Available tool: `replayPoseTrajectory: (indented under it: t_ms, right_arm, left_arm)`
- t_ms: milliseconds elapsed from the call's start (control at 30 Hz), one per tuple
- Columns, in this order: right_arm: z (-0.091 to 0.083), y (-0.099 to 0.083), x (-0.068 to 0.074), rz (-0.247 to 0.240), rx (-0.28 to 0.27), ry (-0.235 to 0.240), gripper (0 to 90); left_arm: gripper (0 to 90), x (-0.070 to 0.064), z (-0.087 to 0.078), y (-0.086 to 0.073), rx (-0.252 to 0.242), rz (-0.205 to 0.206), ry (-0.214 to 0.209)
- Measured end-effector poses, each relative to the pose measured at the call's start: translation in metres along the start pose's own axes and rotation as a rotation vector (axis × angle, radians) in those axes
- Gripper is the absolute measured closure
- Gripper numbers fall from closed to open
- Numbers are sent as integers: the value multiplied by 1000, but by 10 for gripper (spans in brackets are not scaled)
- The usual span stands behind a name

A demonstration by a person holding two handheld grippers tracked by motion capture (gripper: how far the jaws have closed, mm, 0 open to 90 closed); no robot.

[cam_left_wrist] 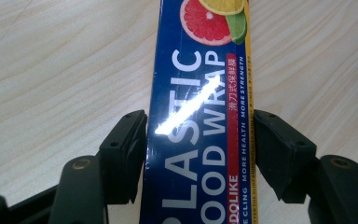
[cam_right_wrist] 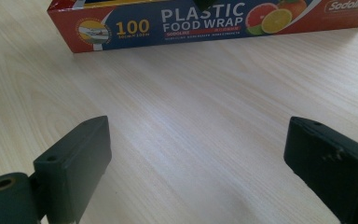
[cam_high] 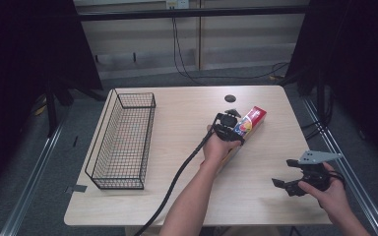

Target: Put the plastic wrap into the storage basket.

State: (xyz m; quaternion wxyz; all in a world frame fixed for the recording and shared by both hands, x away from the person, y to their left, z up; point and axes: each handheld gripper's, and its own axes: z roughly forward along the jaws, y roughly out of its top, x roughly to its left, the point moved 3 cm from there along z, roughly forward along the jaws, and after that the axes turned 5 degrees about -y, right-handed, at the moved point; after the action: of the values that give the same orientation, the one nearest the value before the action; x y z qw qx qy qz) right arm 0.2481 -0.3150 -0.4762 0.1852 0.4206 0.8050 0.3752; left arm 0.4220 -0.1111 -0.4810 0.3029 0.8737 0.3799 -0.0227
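High view, from the left: a wire basket [cam_high: 123,142] stands empty at the table's [cam_high: 187,196] left edge. Mid-table lies the plastic wrap box [cam_high: 250,123], and the left claw [cam_high: 228,129] straddles it, jaws flanking its long sides, apparently just touching. I judge the grasp is in hand; next it calls for squeezing firmly, lifting level and carrying leftward to the basket. Rightmost, the right claw [cam_high: 289,178] gapes wide, idle, holding nothing.

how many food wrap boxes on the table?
1. The plastic wrap box lies right of centre on the table, between the jaws of the left gripper. The wire basket looks empty.
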Motion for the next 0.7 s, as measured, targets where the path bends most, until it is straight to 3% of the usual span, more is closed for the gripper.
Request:
replayPoseTrajectory:
  t_ms: [100, 233, 333, 700]
  right_arm:
    - [0, 0, 0, 0, -4, 0, 72]
    - [0, 0, 0, -2, -1, 2, 72]
    - [0, 0, 0, -5, 0, 1, 72]
    - [4, 1, 2, -13, 5, 6, 71]
  left_arm:
    - [396, -2, -1, 0, -2, 4, 14]
    - [411, -4, -5, -3, 51, 14, 27]
    - [413, -5, -8, -6, 65, 12, 29]
    - [371, -2, -2, -3, 70, -12, 14]
